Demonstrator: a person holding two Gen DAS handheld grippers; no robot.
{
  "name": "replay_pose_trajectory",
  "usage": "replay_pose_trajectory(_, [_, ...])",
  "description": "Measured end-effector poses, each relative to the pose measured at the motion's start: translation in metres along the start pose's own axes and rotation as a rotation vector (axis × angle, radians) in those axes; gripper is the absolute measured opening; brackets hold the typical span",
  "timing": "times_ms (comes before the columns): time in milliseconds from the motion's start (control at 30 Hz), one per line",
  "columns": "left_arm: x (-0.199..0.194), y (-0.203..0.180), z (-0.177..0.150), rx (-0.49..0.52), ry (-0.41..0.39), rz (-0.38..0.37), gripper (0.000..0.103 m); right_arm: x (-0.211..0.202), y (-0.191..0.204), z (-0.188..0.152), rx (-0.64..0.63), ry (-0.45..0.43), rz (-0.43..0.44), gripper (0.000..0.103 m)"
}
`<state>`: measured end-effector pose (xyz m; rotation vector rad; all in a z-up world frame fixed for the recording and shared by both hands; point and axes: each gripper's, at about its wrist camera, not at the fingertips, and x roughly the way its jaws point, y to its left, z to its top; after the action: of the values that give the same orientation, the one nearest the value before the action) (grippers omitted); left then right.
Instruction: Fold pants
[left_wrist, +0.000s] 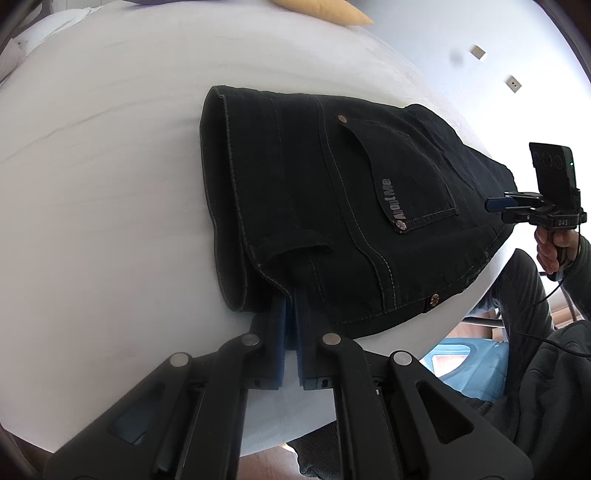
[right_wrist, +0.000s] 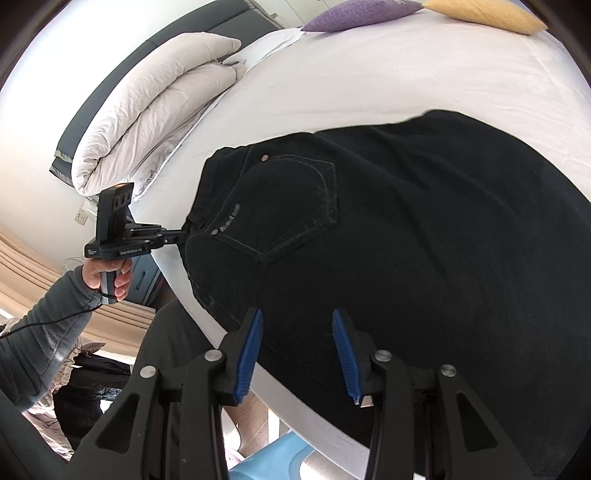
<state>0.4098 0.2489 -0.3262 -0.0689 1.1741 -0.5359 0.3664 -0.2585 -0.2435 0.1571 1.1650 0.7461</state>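
Black pants (left_wrist: 332, 206), folded on the bed (left_wrist: 110, 147), are pinched at six o'clock by the left gripper (left_wrist: 291, 314), while the right gripper (right_wrist: 297, 332) is held wide, a smoothing or final fold seemingly next.

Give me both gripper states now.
Left gripper: closed on the pants at the waist edge.
Right gripper: open, holding nothing.

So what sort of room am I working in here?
Most likely a bedroom: the black pants lie on a bed's white sheet, with a folded duvet by the dark headboard and cushions beyond.
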Motion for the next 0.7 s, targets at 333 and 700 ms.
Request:
replay_pose_trajectory(333, [-0.022, 0.004, -0.007, -0.083, -0.173, -0.029, 0.006, 0.062, 0.09, 0.114, -0.25, 0.025, 0.023, 0.064])
replay_pose_trajectory(700, [-0.003, -0.006, -0.017, 0.005, -0.123, 0.063, 0.006, 0.123, 0.096, 0.149, -0.182, 0.031, 0.109, 0.062])
